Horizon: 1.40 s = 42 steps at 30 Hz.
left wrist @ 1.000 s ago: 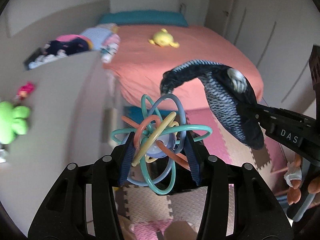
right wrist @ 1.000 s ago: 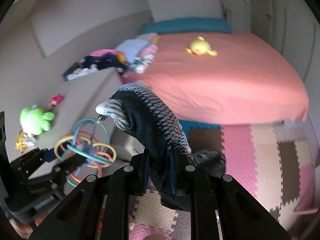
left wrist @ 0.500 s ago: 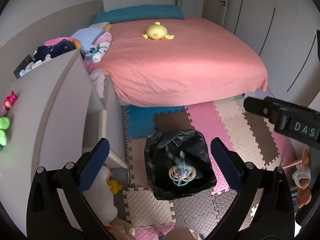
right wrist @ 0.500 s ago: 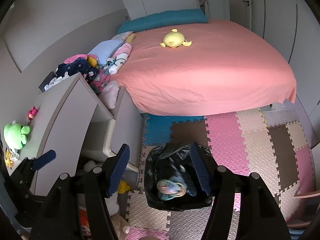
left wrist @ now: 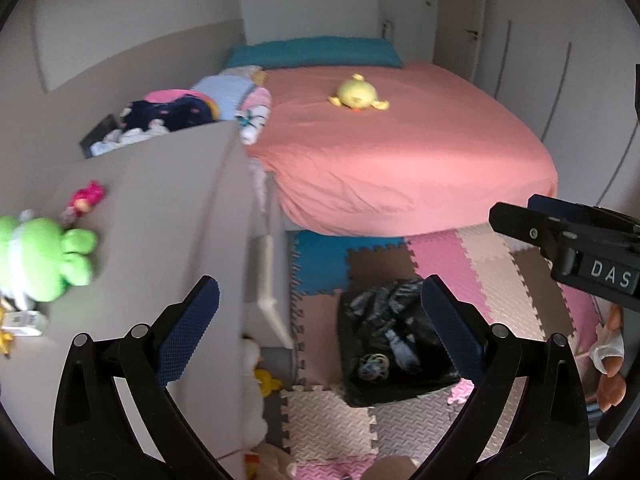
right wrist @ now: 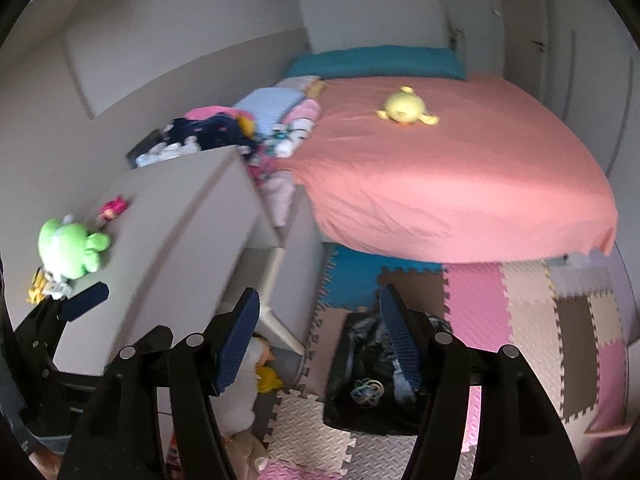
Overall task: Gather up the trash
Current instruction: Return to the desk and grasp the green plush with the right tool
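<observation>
Bedroom floor, interlocking foam mat (left wrist: pixel 472 264) in pink, beige, brown and blue squares. Nearest item: left gripper (left wrist: pixel 320 328), jaws spread wide, nothing between the blue ribbed pads (left wrist: pixel 188 328). Right gripper (right wrist: pixel 320 340) likewise released, pads apart and empty; seen from the left wrist its body enters from the right edge and carries the white lettering "DAS" (left wrist: pixel 610 278).

Below and between both grippers' fingers: trash bin (left wrist: pixel 424 388), lined with a crumpled black bag, standing on the mat near the foot corner of the bed. Inside, toward the bin's near-left side, lies a ring rattle (left wrist: pixel 373 364) of coloured loops, roughly round, no clear long axis. Just right of it lies a dark patterned sock (right wrist: pixel 400 384), partly hidden by the right gripper's pad; its direction cannot be told.

Left of the bin: grey cabinet (left wrist: pixel 168 216), with a green plush (left wrist: pixel 44 256) and a small pink toy (left wrist: pixel 86 196) near its left edge.

Farther: bed (left wrist: pixel 400 160) with salmon sheet, yellow plush duck (left wrist: pixel 358 94) near its middle, folded clothes pile (left wrist: pixel 224 108) at its left edge, teal pillow (left wrist: pixel 312 52) at the head.
</observation>
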Tool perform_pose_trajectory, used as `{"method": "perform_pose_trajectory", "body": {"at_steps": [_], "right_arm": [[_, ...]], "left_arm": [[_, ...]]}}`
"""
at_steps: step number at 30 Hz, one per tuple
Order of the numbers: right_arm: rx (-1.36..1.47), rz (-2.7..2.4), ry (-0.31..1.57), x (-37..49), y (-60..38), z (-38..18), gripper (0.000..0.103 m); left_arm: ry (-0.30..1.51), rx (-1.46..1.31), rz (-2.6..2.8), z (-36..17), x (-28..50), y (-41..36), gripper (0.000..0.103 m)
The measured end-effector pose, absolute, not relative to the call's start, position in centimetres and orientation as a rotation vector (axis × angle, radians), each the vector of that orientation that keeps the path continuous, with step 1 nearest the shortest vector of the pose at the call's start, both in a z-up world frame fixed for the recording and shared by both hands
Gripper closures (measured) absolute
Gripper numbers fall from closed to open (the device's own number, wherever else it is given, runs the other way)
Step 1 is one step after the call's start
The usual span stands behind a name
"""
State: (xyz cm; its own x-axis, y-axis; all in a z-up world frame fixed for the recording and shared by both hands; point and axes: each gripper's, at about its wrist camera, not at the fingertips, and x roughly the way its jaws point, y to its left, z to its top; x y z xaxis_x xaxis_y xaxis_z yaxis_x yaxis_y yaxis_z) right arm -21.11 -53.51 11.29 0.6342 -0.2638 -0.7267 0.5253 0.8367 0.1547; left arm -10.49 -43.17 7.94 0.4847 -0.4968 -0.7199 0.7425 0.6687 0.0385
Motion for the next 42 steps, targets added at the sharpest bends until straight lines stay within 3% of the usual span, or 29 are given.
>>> {"method": "perform_pose_trajectory", "body": {"at_steps": [11, 33, 42], "right_arm": [[0.253, -0.269, 0.767, -14.1, -43.7, 13.5, 0.037], [0.014, 0.118, 0.865, 0.9, -24.5, 13.1, 0.036], [-0.089, 0.077, 0.935, 10.0, -22.6, 11.2, 0.036]], "left_arm": [[0.73, 0.26, -0.597, 10.8, -5.2, -31.7, 0.005], [0.893, -0.136, -0.103, 9.4, 6.6, -5.8, 0.005], [0.905, -0.181, -0.028, 9.3, 9.9, -0.9, 0.005]]}}
